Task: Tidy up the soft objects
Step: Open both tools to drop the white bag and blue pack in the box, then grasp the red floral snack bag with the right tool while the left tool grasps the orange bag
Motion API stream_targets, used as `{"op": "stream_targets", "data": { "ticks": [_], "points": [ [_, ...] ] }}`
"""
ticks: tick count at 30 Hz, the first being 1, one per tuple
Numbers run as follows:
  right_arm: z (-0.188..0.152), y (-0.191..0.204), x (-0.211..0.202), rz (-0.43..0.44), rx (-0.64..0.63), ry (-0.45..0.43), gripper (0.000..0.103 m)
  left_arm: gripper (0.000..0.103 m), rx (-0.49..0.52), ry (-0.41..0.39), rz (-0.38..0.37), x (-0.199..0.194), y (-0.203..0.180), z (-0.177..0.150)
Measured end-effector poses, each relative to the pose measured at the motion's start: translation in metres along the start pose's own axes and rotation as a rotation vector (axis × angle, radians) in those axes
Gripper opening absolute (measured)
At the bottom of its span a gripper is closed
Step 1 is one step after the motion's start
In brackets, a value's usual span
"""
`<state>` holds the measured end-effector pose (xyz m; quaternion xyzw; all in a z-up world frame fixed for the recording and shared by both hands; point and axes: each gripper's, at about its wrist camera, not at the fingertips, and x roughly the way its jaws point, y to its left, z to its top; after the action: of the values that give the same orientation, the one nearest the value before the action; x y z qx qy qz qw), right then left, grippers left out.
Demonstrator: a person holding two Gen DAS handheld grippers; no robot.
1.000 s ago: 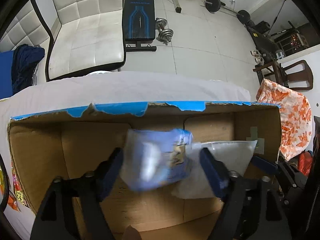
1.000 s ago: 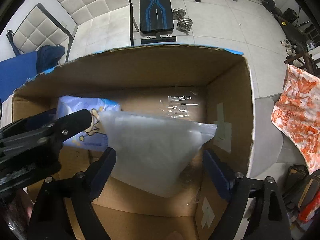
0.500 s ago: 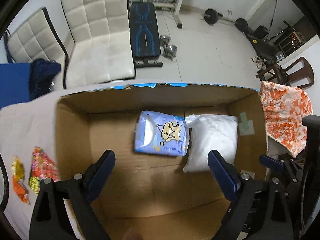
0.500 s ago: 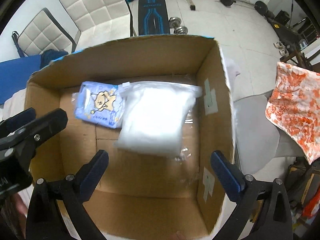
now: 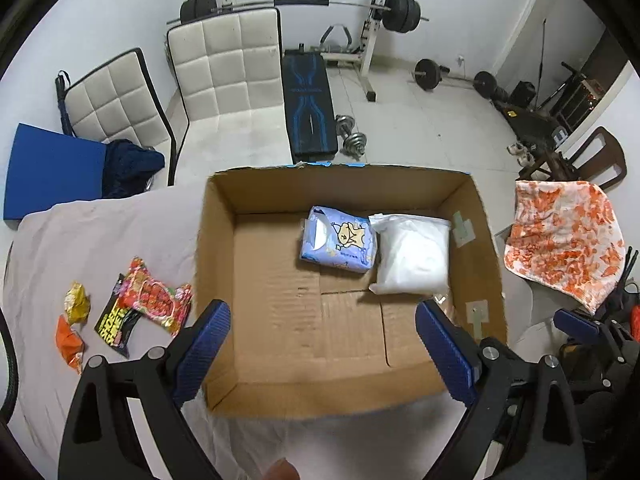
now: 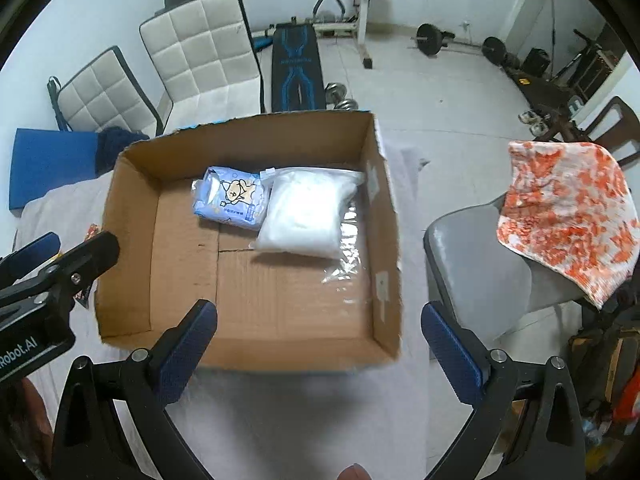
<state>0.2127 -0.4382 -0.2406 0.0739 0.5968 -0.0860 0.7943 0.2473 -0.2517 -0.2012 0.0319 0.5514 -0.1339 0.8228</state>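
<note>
An open cardboard box [image 5: 216,240] [image 6: 128,220] stands on a cloth-covered table. Inside at the back lie a blue printed tissue pack [image 5: 340,244] [image 6: 232,198] and, touching its right side, a white soft bag in clear plastic [image 5: 414,258] [image 6: 308,216]. My left gripper [image 5: 322,346] is open and empty, high above the box's near edge. My right gripper [image 6: 318,338] is open and empty, above the box's near right part. The left gripper's body [image 6: 52,276] shows at the left of the right wrist view.
Colourful snack packets [image 5: 148,300] and small wrappers [image 5: 74,320] lie on the table left of the box. An orange-white cloth [image 5: 568,240] [image 6: 572,216] hangs over a grey chair [image 6: 480,268] on the right. White chairs [image 5: 224,84] and gym gear stand behind.
Both grippers let go of their items, the tissue pack and the white bag, which now lie in the box. Both grippers have risen and pulled back, open and empty.
</note>
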Motion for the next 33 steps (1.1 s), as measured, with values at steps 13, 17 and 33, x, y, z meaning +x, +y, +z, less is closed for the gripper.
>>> {"op": "stream_targets", "data": {
  "ticks": [13, 17, 33],
  "points": [
    [-0.053, 0.016, -0.067, 0.009, 0.076, -0.053, 0.103, 0.095, 0.053, -0.057, -0.059, -0.067, 0.023, -0.033],
    [-0.053, 0.042, -0.085, 0.043, 0.074, -0.075, 0.103, 0.095, 0.020, -0.085, -0.052, -0.092, 0.061, -0.034],
    [-0.001, 0.330, 0.006, 0.172, -0.419, 0.094, 0.103, 0.095, -0.200, 0.106, 0.230, -0.046, 0.340, -0.044]
  ]
}}
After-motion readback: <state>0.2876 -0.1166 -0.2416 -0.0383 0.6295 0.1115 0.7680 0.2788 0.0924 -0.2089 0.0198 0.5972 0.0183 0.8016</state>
